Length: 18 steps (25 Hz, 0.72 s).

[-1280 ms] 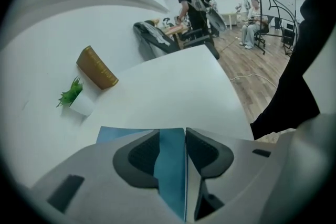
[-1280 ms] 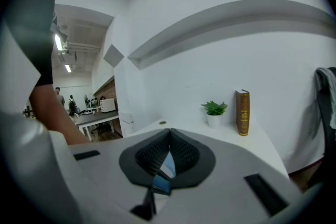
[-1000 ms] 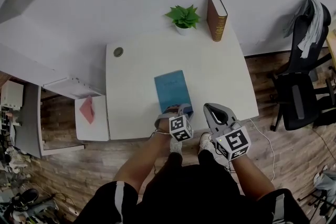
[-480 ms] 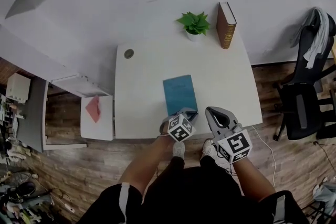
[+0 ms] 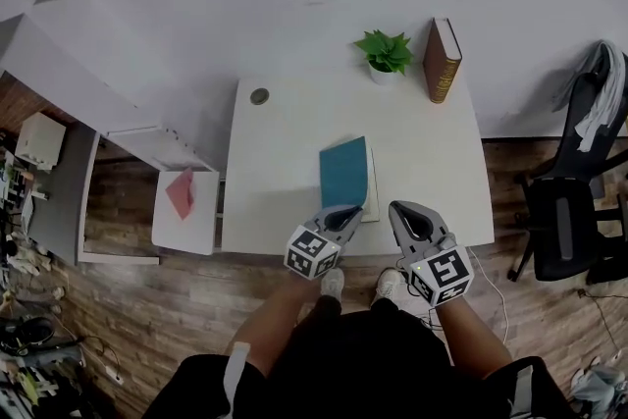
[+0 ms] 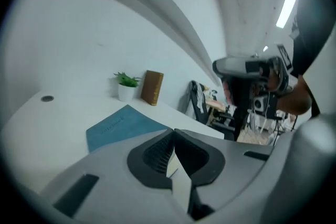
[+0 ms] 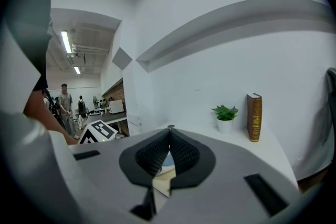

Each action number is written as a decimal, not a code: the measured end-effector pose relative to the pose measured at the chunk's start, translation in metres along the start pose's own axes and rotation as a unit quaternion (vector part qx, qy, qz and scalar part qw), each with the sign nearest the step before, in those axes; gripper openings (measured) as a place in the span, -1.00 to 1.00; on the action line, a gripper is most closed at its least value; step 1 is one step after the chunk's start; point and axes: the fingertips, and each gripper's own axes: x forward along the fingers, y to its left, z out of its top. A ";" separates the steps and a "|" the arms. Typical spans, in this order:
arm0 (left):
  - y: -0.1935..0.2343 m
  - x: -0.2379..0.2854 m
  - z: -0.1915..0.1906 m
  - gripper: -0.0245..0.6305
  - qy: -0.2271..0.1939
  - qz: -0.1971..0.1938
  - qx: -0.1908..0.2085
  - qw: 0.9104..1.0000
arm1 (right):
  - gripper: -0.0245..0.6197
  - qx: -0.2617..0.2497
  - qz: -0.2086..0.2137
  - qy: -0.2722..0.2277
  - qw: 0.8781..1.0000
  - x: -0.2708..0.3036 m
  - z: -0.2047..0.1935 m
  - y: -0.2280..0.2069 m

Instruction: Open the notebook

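A blue notebook lies on the white table, near its front edge. My left gripper is shut on the near edge of the blue cover and holds it raised off the pages. A strip of pale page shows to the cover's right. In the left gripper view a pale sheet edge sits pinched between the fingers. My right gripper hovers just right of the notebook at the table's front edge, its tips together and holding nothing.
A potted plant and an upright brown book stand at the table's back right. A small round disc lies at the back left. A low white cabinet is on the left, a black chair on the right.
My left gripper closed on the cover's near edge, rolled and rose, lifting the cover off the pages. The right gripper stayed almost where it was.
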 end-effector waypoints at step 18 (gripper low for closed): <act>0.080 -0.137 -0.011 -0.88 -0.265 0.088 -0.345 0.896 | -0.92 -0.025 0.056 -0.003 0.998 0.036 0.010 0.042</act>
